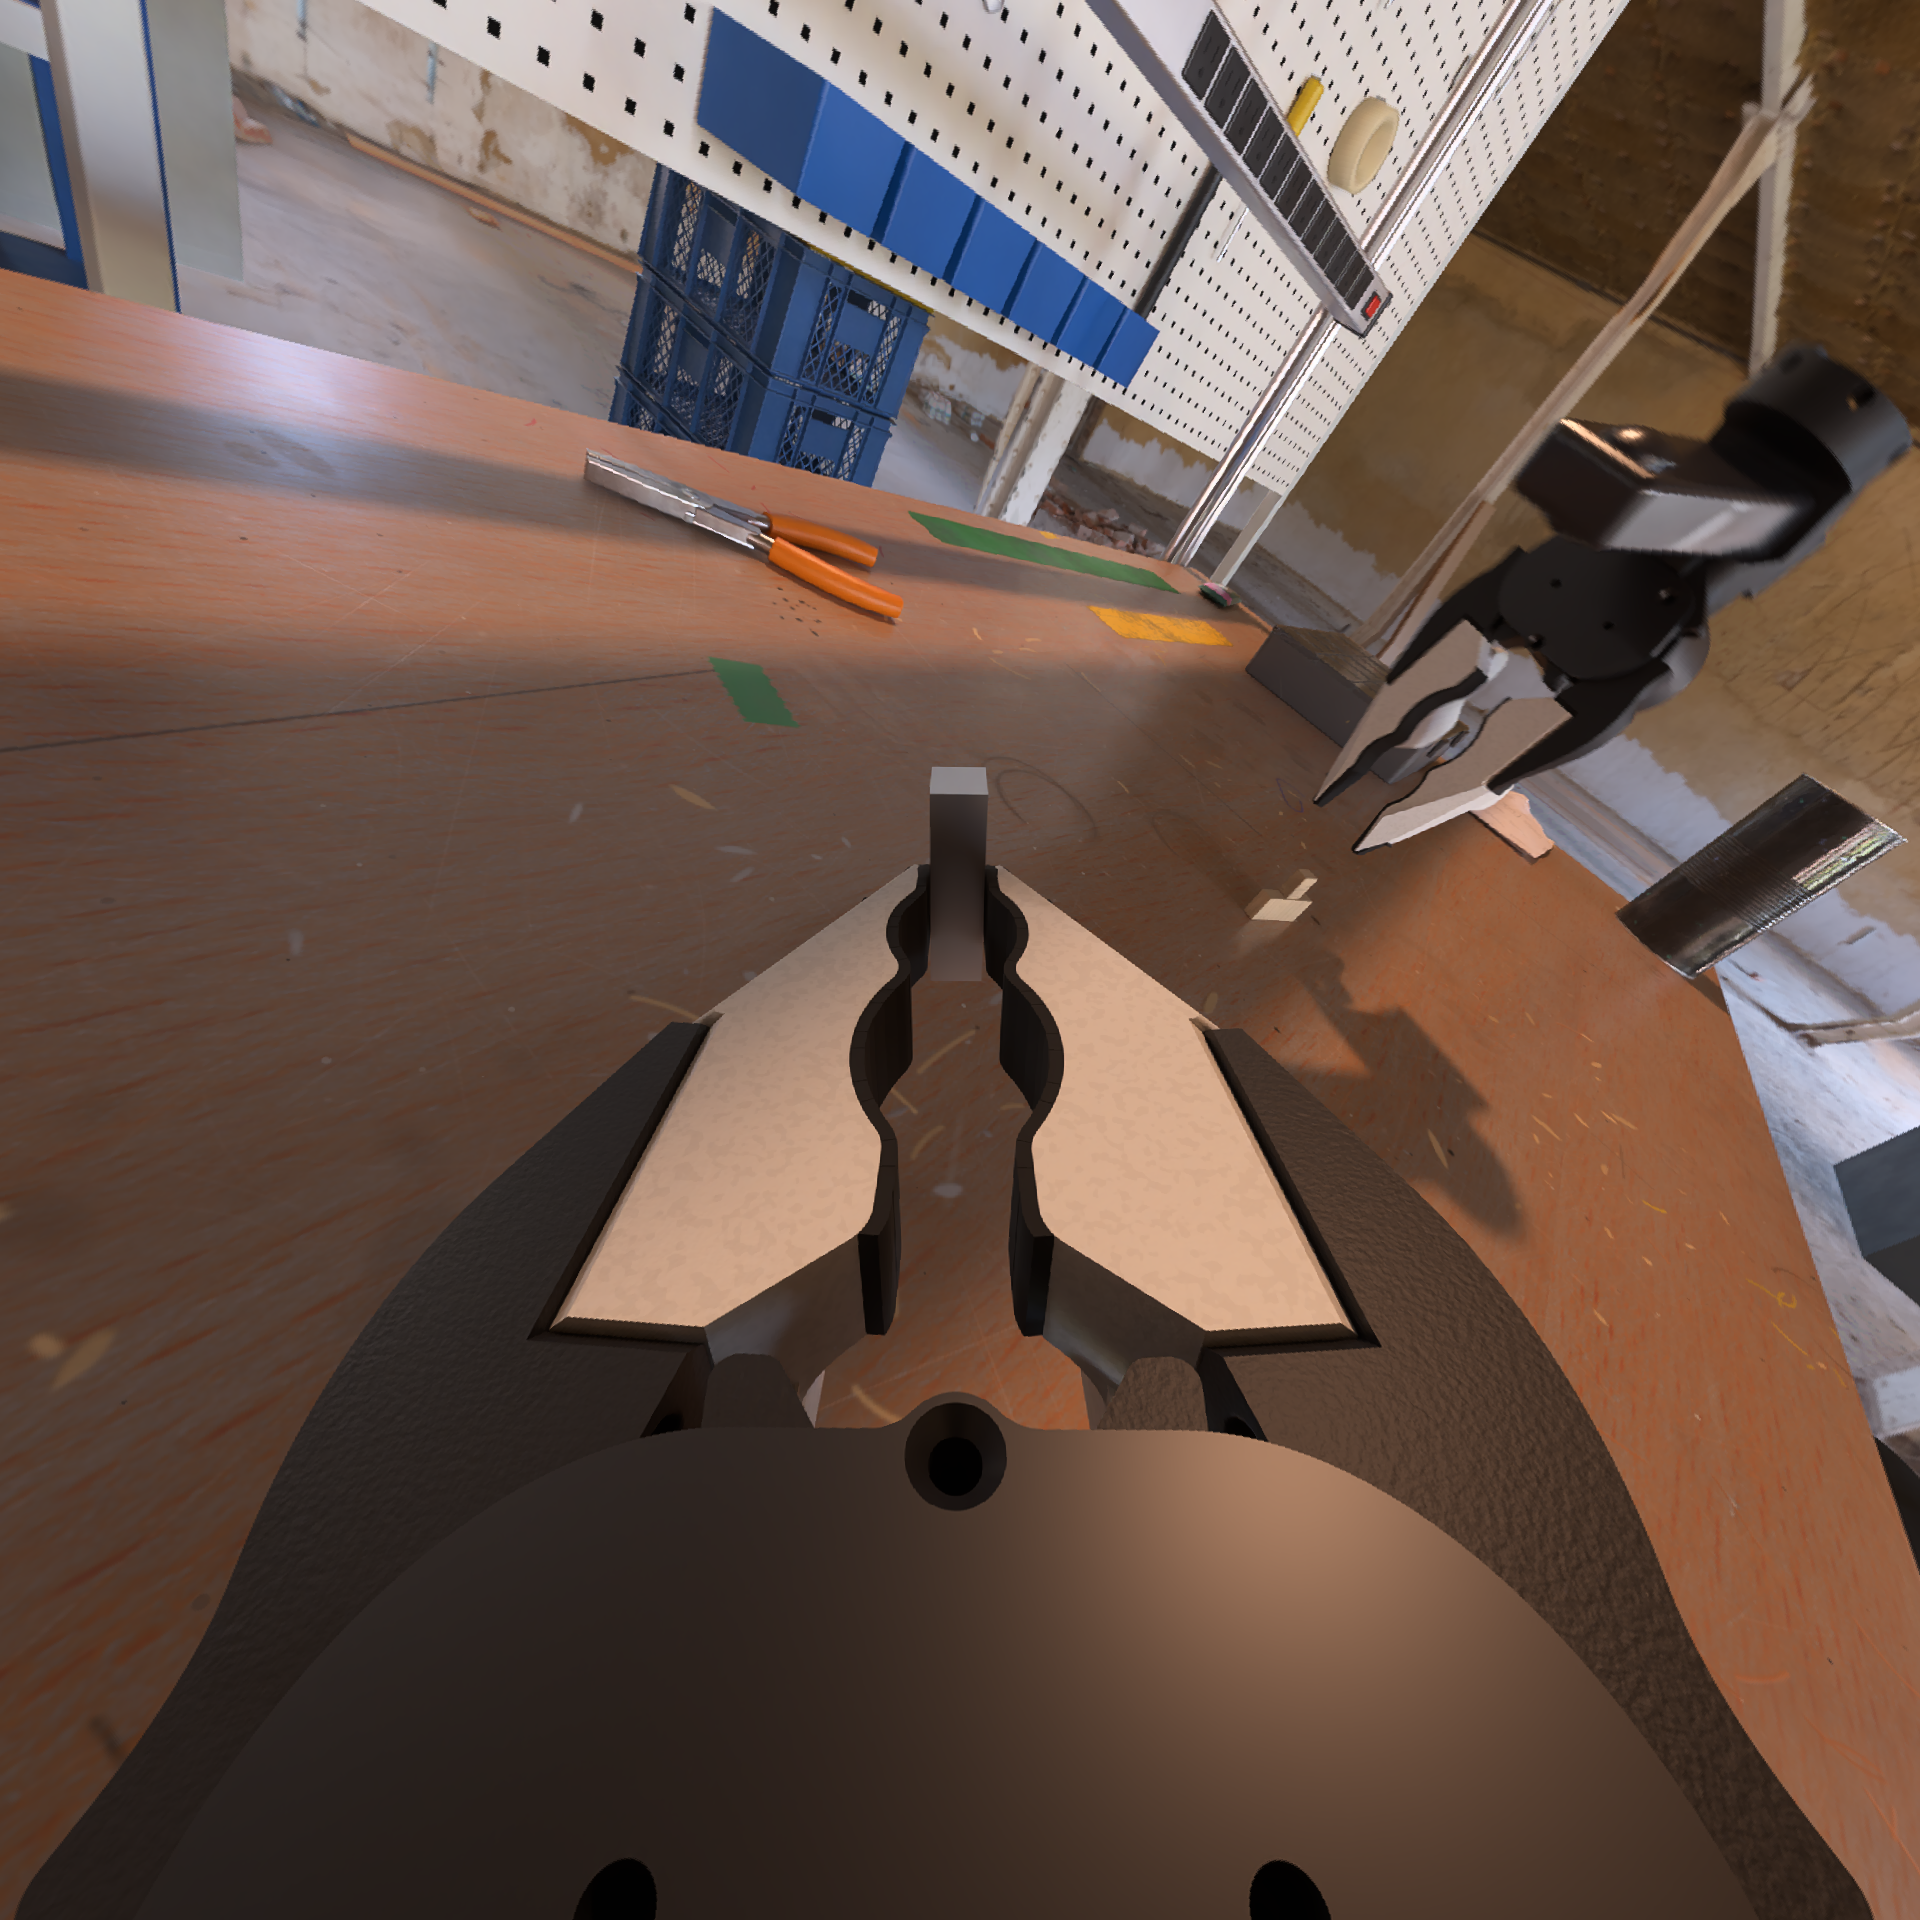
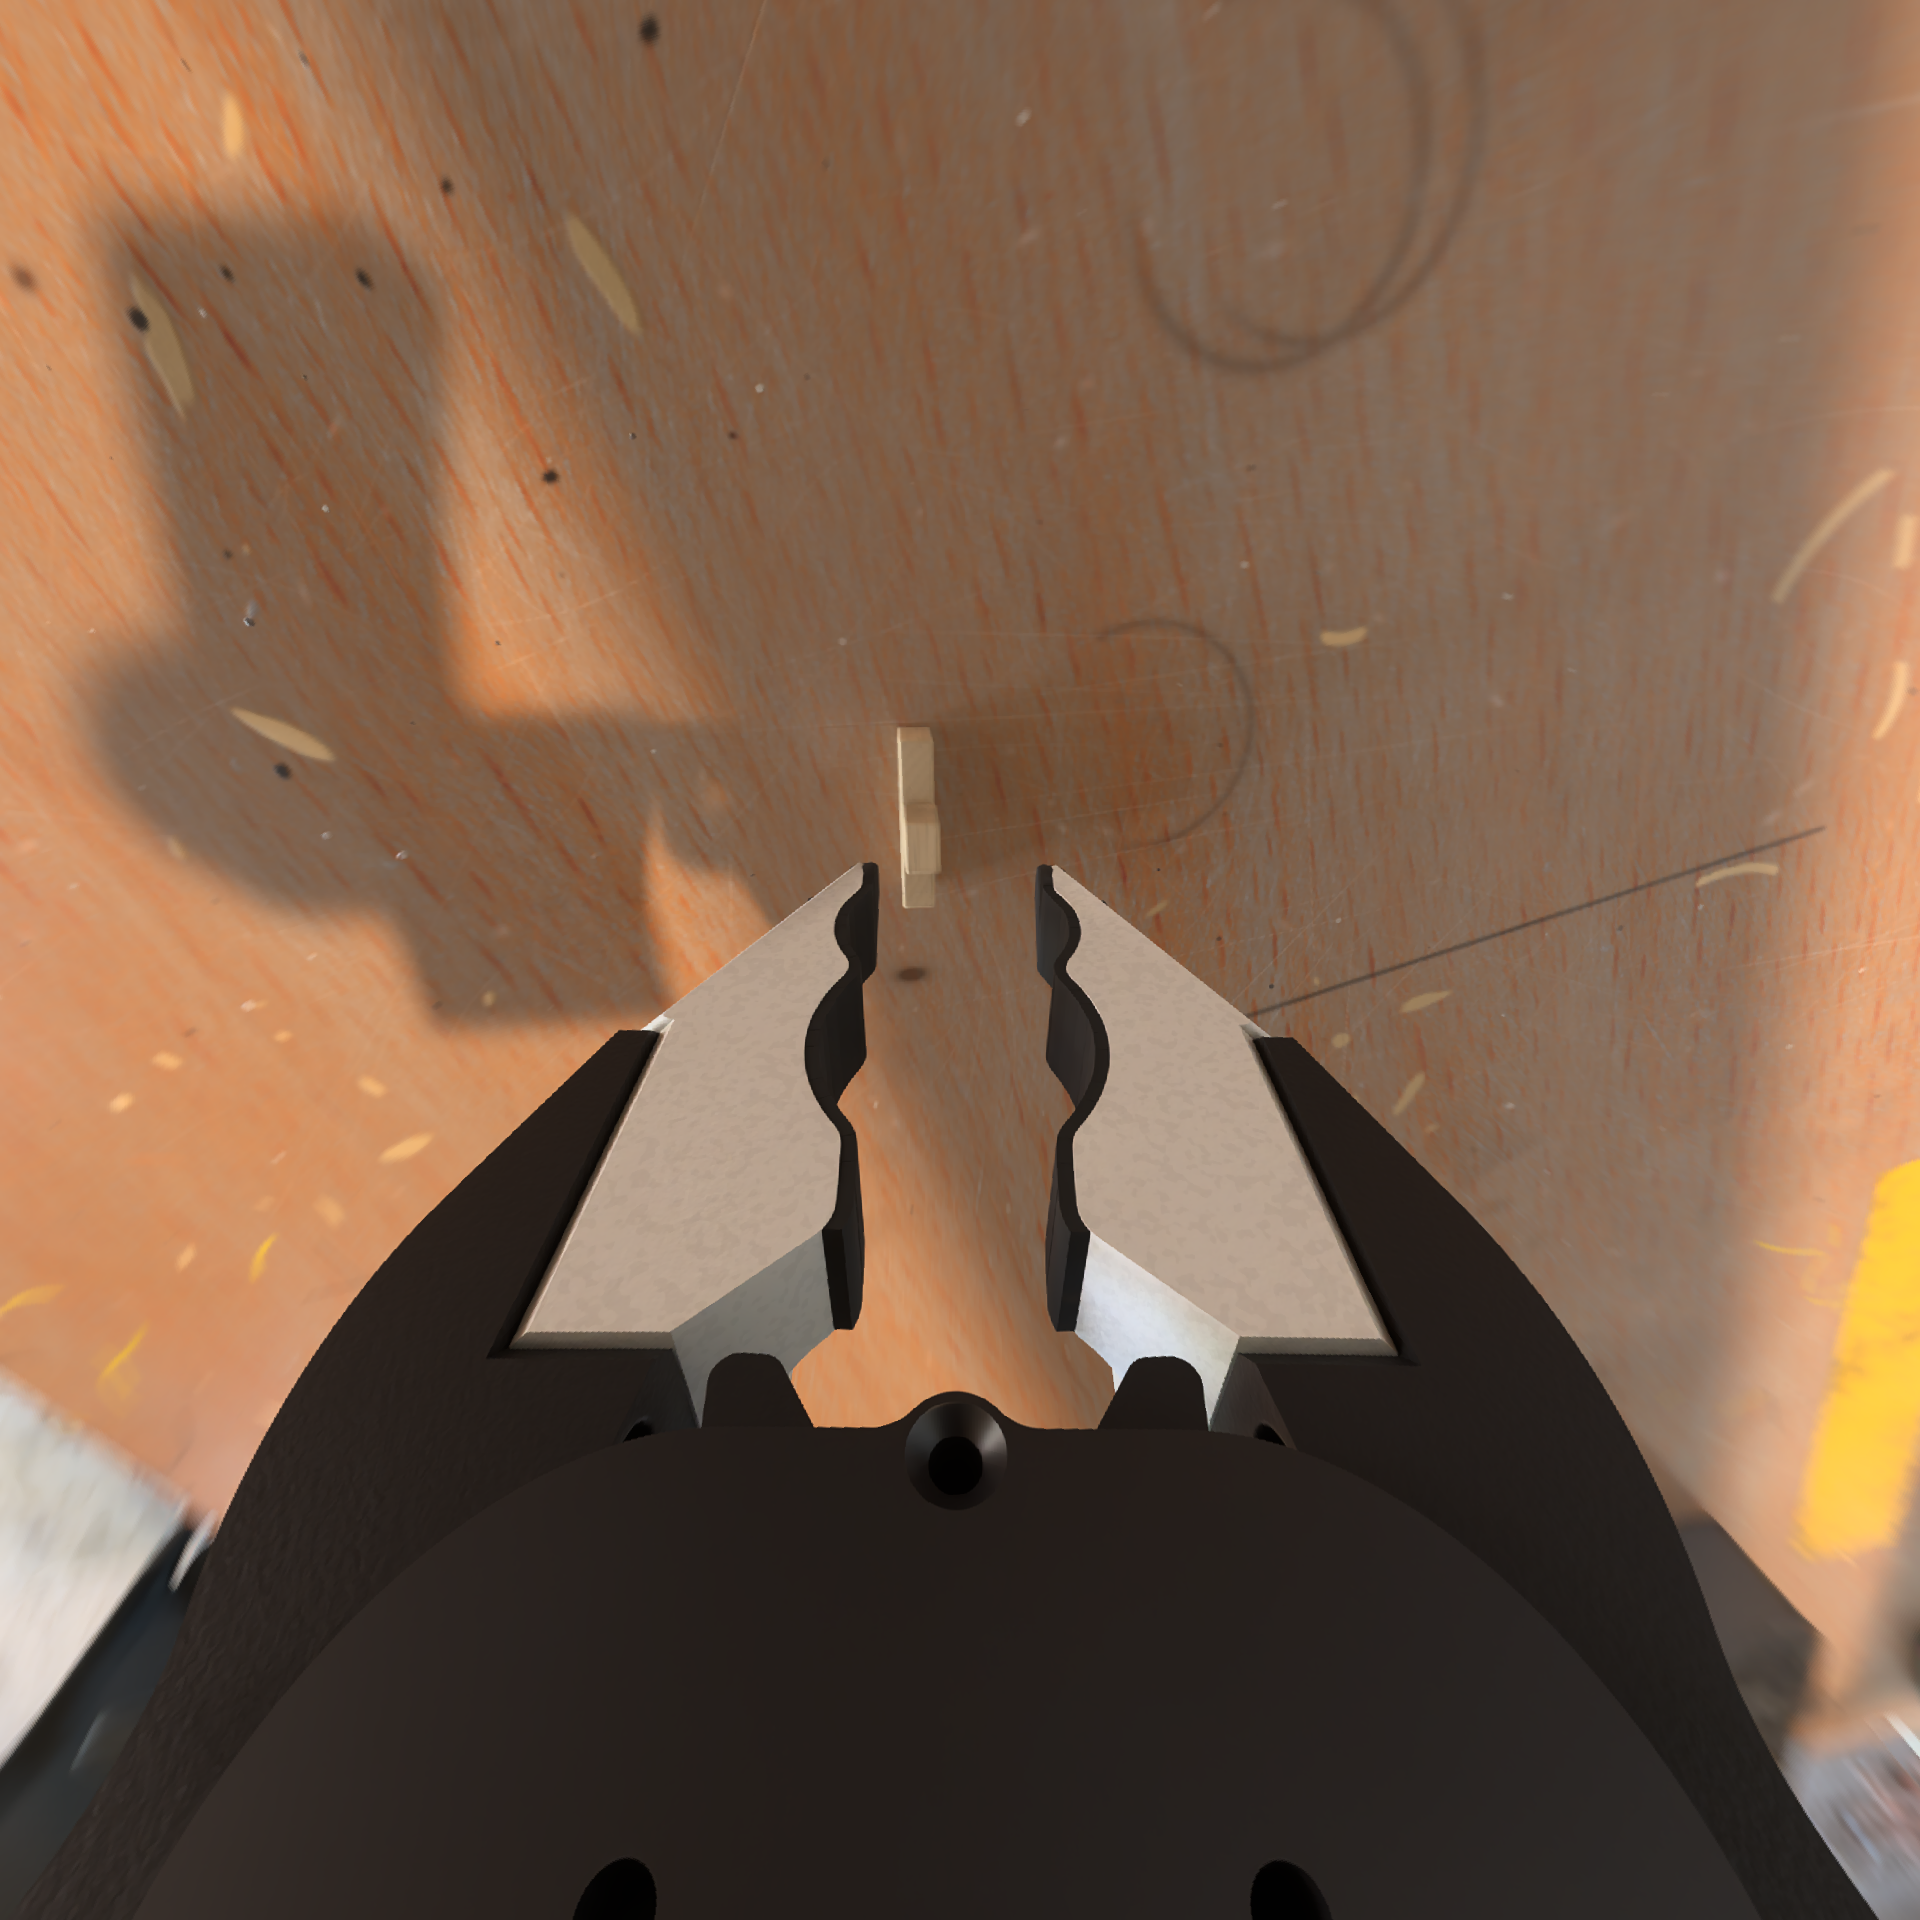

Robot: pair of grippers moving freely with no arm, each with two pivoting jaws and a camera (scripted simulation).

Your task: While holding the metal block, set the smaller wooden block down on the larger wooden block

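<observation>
left gripper [image 1: 958, 883] clamps grey metal block [image 1: 957, 831] at fingertips, above tabletop [image 1: 416, 831]. right gripper [image 2: 956, 883] parted, empty, above smaller wooden block [image 2: 921, 821] sitting on larger wooden block [image 2: 914, 764], far right.

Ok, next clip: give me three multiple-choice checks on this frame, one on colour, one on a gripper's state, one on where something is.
1. The pliers' handles are: A blue; B orange; C green.
2. The right gripper is: A open, empty; B shut, empty; C shut on the pliers.
3. The metal block is: A beside the pliers; B in the left gripper's jaws; C in the right gripper's jaws.
Answers: 1 B, both grips are orange; 2 A, a clear gap shows between its jaws; 3 B, it is pinched at the tips.
</observation>
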